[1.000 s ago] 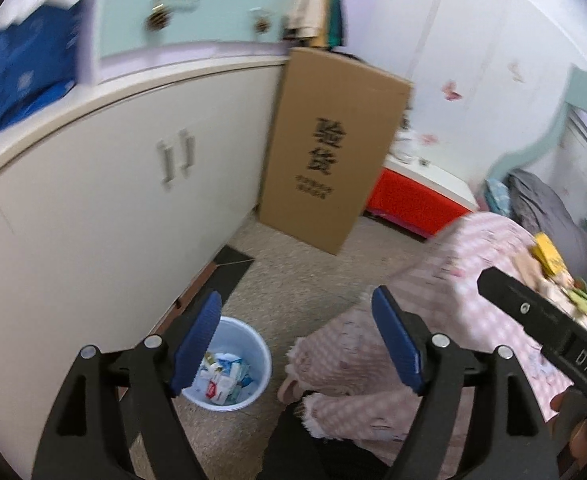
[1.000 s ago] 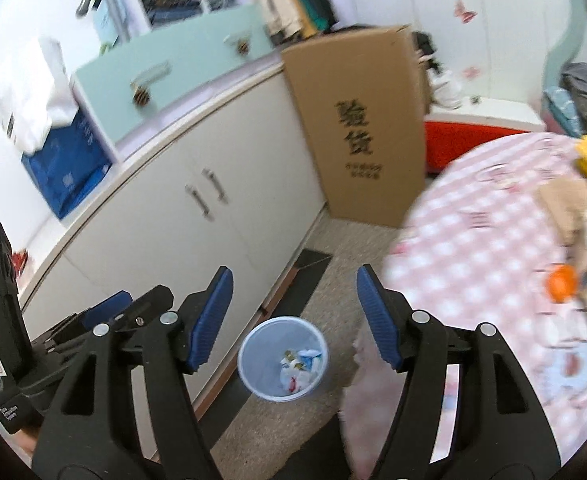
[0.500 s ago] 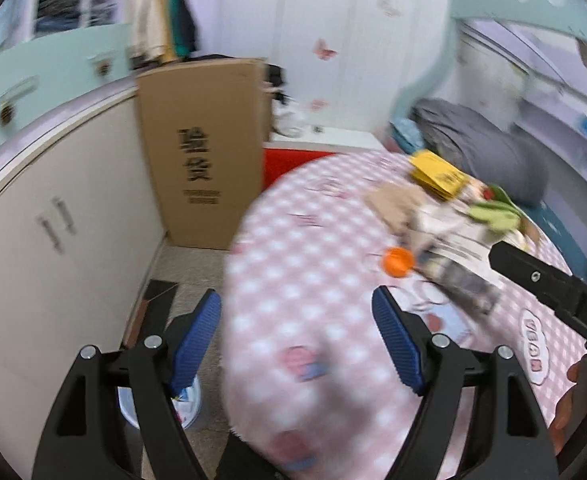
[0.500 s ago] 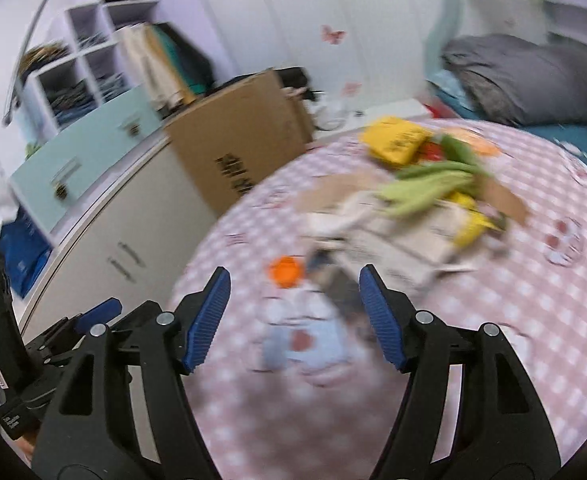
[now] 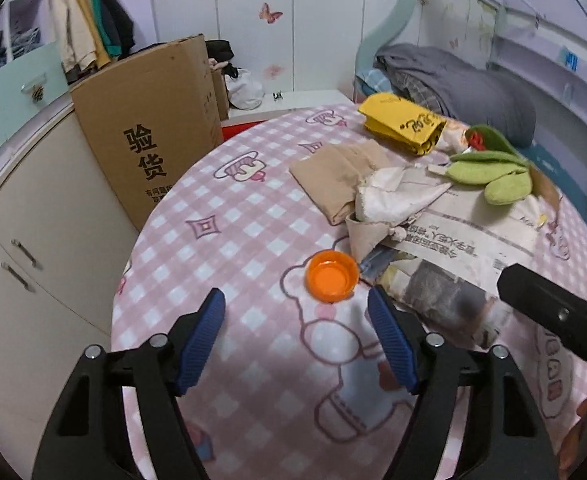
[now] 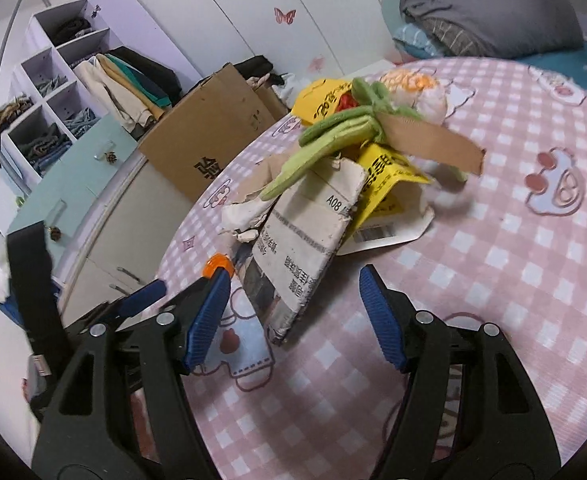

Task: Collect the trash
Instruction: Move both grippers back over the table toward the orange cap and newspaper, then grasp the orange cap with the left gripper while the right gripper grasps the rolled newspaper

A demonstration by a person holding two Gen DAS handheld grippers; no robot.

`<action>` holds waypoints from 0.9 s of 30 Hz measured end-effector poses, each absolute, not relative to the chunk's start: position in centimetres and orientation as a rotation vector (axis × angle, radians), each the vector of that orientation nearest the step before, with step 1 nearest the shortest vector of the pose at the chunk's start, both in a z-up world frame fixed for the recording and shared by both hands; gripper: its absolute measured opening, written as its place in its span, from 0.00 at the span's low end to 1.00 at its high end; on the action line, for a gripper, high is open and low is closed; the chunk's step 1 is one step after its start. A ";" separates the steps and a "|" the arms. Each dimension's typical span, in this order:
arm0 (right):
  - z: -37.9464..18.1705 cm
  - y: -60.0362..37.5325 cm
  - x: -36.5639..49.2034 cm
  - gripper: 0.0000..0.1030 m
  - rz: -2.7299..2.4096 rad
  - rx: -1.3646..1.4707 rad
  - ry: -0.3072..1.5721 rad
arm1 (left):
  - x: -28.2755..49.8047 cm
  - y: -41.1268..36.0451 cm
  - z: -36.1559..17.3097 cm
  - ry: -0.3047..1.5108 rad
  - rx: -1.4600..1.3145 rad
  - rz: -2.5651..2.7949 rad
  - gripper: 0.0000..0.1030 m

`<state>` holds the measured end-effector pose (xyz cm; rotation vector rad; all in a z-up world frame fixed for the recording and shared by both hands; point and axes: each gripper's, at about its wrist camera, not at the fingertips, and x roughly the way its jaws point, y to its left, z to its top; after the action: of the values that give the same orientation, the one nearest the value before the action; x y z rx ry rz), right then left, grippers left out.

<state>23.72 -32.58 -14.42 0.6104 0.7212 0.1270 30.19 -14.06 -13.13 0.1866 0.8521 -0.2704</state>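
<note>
Here both angle down over the surface (image 5: 253, 216): left hand-held gripper (image 5: 296, 308) closing, empty, near cap (image 5: 330, 275); right hand-held gripper (image 6: 293, 284) wide, empty

On the round table (image 5: 253, 216), a bottle cap (image 5: 331, 276) lies just ahead of the left gripper (image 5: 296, 320), slightly toward its right finger. A folded newspaper (image 6: 301, 248) lies directly ahead of the right gripper (image 6: 293, 296), between its fingers' lines. Beyond it the litter pile rises: a fabric plant (image 6: 333, 136) on top, a packet (image 5: 403, 122) behind. A cardboard box (image 5: 149, 128) stands left, off the table.
</note>
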 end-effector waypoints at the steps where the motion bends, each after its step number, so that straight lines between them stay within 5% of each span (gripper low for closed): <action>1: -14.5 -32.6 23.9 0.64 0.136 0.617 0.724 | 30.6 -14.4 -13.3 0.859 0.203 -0.272 0.64; 6: -15.0 -32.7 24.9 0.64 0.180 0.677 0.743 | 32.3 -15.2 -14.1 0.908 0.205 -0.316 0.28; 11: -14.6 -32.0 25.3 0.40 0.214 0.691 0.750 | 31.6 -14.6 -13.8 0.882 0.185 -0.334 0.28; 19: -15.3 -31.2 27.5 0.41 0.206 0.732 0.765 | 30.7 -11.7 -12.9 0.870 0.108 -0.329 0.28; 22: -15.0 -31.1 27.4 0.18 0.225 0.723 0.737 | 30.3 -10.5 -12.5 0.864 0.080 -0.326 0.28; 27: -12.7 -29.8 25.8 0.08 0.270 0.676 0.670 | 29.1 -8.1 -10.9 0.820 0.035 -0.311 0.28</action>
<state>25.85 -29.83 -12.70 0.6755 0.6697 0.2702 29.08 -8.10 -10.90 0.0347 0.8202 -0.3107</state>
